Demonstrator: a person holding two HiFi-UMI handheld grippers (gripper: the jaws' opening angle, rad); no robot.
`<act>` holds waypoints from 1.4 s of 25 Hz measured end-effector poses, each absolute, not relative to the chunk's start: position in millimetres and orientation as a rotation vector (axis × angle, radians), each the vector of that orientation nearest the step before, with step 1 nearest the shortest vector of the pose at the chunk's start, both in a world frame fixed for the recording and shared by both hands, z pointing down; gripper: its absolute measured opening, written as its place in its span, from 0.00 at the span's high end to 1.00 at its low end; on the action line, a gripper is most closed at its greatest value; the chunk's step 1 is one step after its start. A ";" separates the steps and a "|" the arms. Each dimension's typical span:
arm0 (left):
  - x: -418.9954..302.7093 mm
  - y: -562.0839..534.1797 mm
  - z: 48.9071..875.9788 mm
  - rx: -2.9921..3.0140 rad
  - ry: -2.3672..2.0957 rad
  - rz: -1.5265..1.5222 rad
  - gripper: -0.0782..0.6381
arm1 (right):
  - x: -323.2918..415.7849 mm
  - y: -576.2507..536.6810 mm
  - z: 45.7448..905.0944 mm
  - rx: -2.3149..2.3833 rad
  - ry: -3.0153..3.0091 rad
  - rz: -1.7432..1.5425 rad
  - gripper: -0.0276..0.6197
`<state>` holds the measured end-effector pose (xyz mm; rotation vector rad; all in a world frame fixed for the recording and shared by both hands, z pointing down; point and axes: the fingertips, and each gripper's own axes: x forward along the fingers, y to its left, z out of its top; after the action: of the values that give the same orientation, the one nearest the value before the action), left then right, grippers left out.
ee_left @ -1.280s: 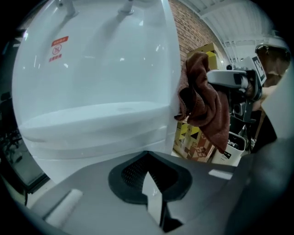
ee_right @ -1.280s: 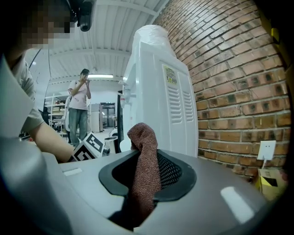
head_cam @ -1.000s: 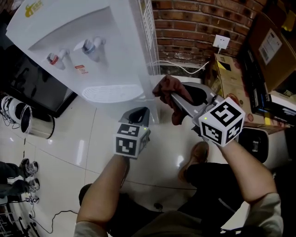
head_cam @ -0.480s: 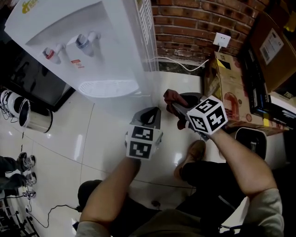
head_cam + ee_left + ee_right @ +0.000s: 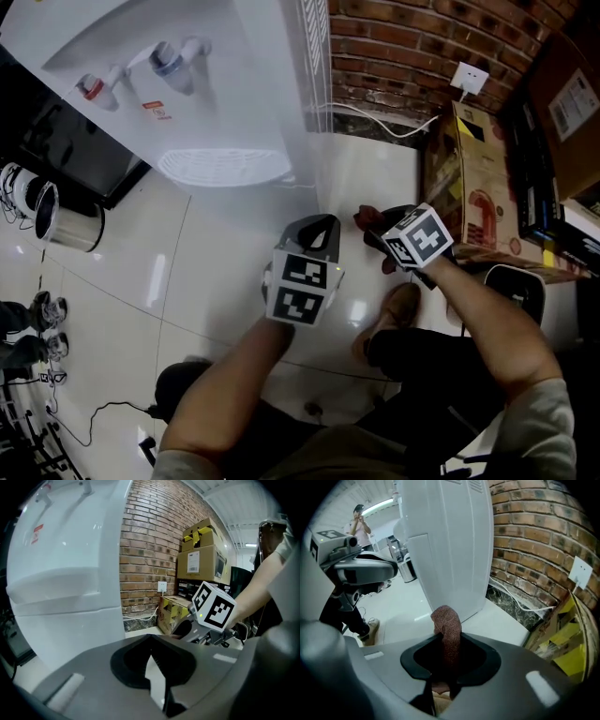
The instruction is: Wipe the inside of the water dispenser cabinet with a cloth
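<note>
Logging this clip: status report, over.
Left claw shut, empty. Right claw shut on brown cloth. Water dispenser ahead, untouched; no obstruction seen.

Red brick wall (image 5: 403, 47) at the back, white socket (image 5: 471, 77) on it. Glossy pale tiled floor (image 5: 216, 272) below. Cardboard boxes (image 5: 469, 187) at the right, steel pot (image 5: 70, 230) at the left. Strip lamp (image 5: 379, 506) overhead.

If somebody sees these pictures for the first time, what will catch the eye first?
Probably the tall white dispenser, which fills the upper left of the head view beside a red brick wall. Next comes the reddish-brown cloth clamped in the right gripper, which points toward the dispenser. The left gripper beside it is shut and holds nothing.
</note>
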<state>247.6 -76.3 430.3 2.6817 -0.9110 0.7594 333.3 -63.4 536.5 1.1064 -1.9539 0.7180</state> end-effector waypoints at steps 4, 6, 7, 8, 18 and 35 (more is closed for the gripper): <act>246.8 -79.5 435.9 2.662 -0.910 0.761 0.89 | 345.2 -74.8 549.5 1.139 -1.922 0.758 0.77; 245.9 -80.9 436.2 2.652 -0.912 0.754 0.89 | 346.0 -77.3 561.0 1.133 -1.904 0.802 0.75; 245.5 -81.3 435.7 2.646 -0.912 0.750 0.89 | 345.1 -77.5 566.7 1.122 -1.895 0.825 0.72; 245.3 -81.5 434.8 2.641 -0.912 0.742 0.89 | 343.7 -76.9 571.8 1.104 -1.886 0.842 0.69; 242.4 -74.4 403.5 2.648 -0.940 0.670 0.89 | 335.9 -83.8 543.0 1.076 -1.949 0.820 0.72; 171.6 -20.6 267.8 2.707 -1.107 0.278 0.89 | 302.2 3.6 250.6 1.728 -2.462 0.505 0.94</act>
<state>171.6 -20.6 267.8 2.7074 -1.1066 0.2777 302.2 3.6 250.6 1.7278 -2.4617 0.5047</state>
